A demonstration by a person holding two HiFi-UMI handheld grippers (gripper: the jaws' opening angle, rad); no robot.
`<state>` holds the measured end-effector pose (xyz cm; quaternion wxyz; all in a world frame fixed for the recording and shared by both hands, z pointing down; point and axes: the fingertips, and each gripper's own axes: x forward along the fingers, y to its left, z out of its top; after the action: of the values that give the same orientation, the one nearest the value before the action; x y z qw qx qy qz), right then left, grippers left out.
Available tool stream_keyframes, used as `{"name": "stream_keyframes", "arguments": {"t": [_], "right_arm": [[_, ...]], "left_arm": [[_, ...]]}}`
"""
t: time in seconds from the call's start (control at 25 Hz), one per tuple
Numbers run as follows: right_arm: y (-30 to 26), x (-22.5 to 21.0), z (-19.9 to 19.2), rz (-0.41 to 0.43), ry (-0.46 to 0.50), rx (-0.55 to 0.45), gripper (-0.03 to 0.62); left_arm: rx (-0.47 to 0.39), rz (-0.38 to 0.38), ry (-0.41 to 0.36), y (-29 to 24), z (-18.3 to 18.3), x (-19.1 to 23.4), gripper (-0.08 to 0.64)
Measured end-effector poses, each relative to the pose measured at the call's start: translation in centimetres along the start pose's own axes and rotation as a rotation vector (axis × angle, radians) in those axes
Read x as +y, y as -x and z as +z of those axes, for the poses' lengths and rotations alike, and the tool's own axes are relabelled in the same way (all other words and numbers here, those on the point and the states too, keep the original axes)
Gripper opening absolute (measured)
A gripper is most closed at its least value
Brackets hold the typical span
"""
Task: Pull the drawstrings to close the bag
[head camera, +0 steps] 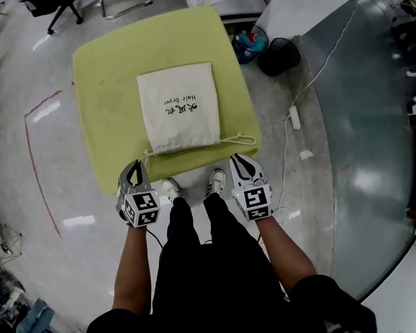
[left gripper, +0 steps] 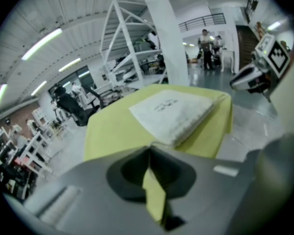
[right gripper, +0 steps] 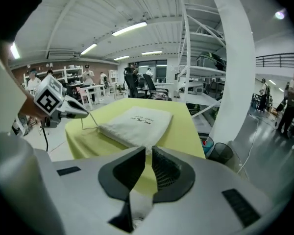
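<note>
black trousers (head camera: 208, 255) and white shoes (head camera: 170, 188) at the edge of a yellow-green table (head camera: 104, 61), one cord of the bag (head camera: 178, 106) taken up

seen from the head view, a person stands at the near side of the table with a gripper in each hand. the cream cloth bag lies flat near the middle of the table, its printed side up and its gathered mouth turned toward the person.

the left gripper (head camera: 134, 164) is at the near left of the bag with its jaws together on the left drawstring (head camera: 144, 156), which runs in a thin line from the jaw tips to the bag's near left corner. the right gripper view shows the same thing from the side: the left gripper (right gripper: 85, 114) is raised off the table (right gripper: 181, 126), and the cord (right gripper: 90, 124) drops from its tip to the bag (right gripper: 137, 124).

the right gripper (head camera: 236, 158) hangs over the table's near edge, its jaws closed with only a hairline slit between them. the right drawstring (head camera: 241, 140) lies slack in a long loop on the table, just beyond those jaw tips; whether they touch it cannot be told. the left gripper view shows the right gripper (left gripper: 255, 77) off to the side of the bag (left gripper: 171, 109).

a dark bin (head camera: 278, 55) stands on the grey floor (head camera: 319, 186) past the table's far right corner, and a white cable (head camera: 295, 116) trails across the floor beside it.
</note>
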<state>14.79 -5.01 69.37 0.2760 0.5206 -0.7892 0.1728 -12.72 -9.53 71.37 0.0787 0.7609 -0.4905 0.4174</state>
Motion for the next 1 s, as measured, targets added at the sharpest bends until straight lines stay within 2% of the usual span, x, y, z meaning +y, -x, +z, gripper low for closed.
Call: {"name": "stream_keyframes", "arguments": {"t": [0.16, 0.28, 0.36, 0.8, 1.0], "right_arm": [[-1.8, -0.8, -1.3, -0.014, 0.126, 0.075, 0.019], [-3.3, -1.0, -2.1, -0.012, 0.219, 0.127, 0.087], [-4.1, -1.5, -2.6, -0.022, 0.256, 0.150, 0.097], [-6.2, -3.1, -3.6, -0.023, 0.274, 0.192, 0.100], [-7.0, -3.2, -3.9, -0.004, 0.235, 0.193, 0.100]], "left_arm": [[0.005, 0.009, 0.002, 0.0, 0.1, 0.3, 0.011], [0.017, 0.015, 0.003, 0.0, -0.1, 0.4, 0.011], [0.022, 0.019, 0.002, 0.0, -0.2, 0.5, 0.011], [0.041, 0.030, -0.003, -0.1, -0.4, 0.8, 0.012], [0.037, 0.033, 0.006, -0.2, -0.1, 0.9, 0.012]]}}
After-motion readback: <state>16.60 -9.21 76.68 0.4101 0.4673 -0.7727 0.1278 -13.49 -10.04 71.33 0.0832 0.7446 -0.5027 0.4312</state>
